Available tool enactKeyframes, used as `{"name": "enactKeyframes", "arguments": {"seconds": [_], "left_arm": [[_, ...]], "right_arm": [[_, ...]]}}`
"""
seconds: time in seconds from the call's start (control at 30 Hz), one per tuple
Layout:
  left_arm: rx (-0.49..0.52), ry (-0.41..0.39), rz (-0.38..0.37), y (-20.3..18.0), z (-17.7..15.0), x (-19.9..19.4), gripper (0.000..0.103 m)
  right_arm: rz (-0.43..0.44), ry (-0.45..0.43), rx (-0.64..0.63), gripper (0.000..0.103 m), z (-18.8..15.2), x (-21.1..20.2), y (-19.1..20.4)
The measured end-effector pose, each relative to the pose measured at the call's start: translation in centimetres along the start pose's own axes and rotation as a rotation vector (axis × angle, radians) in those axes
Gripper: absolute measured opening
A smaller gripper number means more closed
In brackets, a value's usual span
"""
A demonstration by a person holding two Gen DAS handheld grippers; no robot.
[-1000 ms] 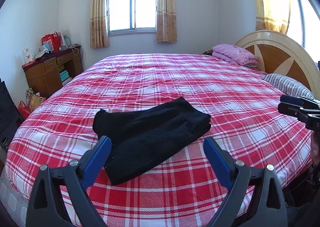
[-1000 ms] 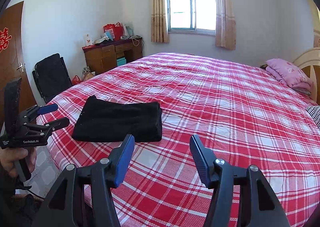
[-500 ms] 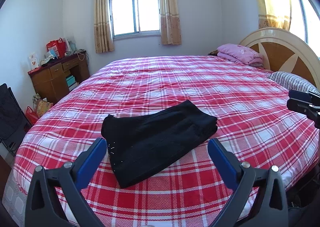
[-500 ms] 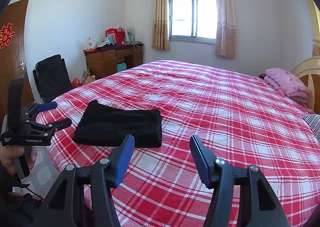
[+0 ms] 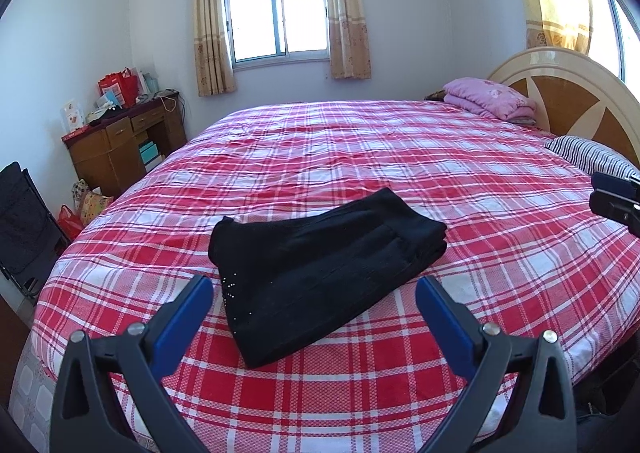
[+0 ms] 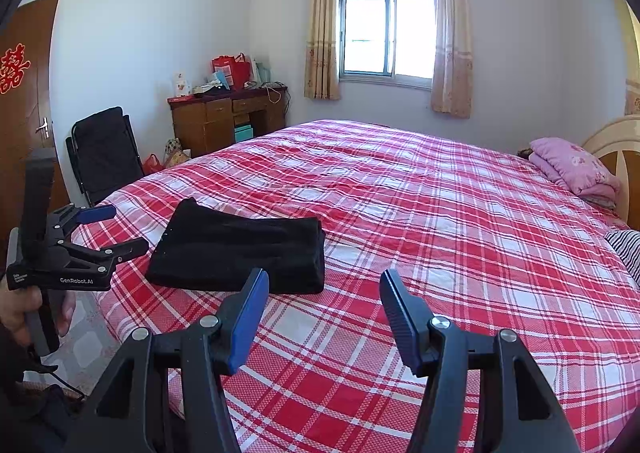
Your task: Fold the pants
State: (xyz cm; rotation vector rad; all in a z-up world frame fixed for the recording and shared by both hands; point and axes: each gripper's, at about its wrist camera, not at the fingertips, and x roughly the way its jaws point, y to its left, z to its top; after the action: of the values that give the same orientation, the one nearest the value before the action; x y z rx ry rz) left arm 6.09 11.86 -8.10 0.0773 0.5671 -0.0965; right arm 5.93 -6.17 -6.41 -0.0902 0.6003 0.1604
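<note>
Pants [image 5: 320,261] folded (black) — on bed [image 5: 500,253].

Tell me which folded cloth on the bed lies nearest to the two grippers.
The black pants, folded at the near edge of the bed just ahead of both open grippers. The folded pink blanket lies far off by the headboard.

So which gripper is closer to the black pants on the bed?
Left. The left gripper hangs open right at the pants' near edge; the right gripper is off to their side, also open.
</note>
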Motion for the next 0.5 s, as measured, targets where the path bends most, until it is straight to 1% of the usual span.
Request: {"name": "enactKeyframes", "arguments": {"seconds": [0.17,0.5], "left_arm": [[0.001,-0.014,0.019,0.03,-0.03,-0.12,0.103],[0.019,-0.017,0.043,-0.27,-0.02,-0.19,0.103]], "right_arm": [[-0.001,-0.005,0.0,0.06,-0.06,0.0,0.01],[-0.003,-0.005,0.008,0.06,-0.11,0.21,-0.27]]}}
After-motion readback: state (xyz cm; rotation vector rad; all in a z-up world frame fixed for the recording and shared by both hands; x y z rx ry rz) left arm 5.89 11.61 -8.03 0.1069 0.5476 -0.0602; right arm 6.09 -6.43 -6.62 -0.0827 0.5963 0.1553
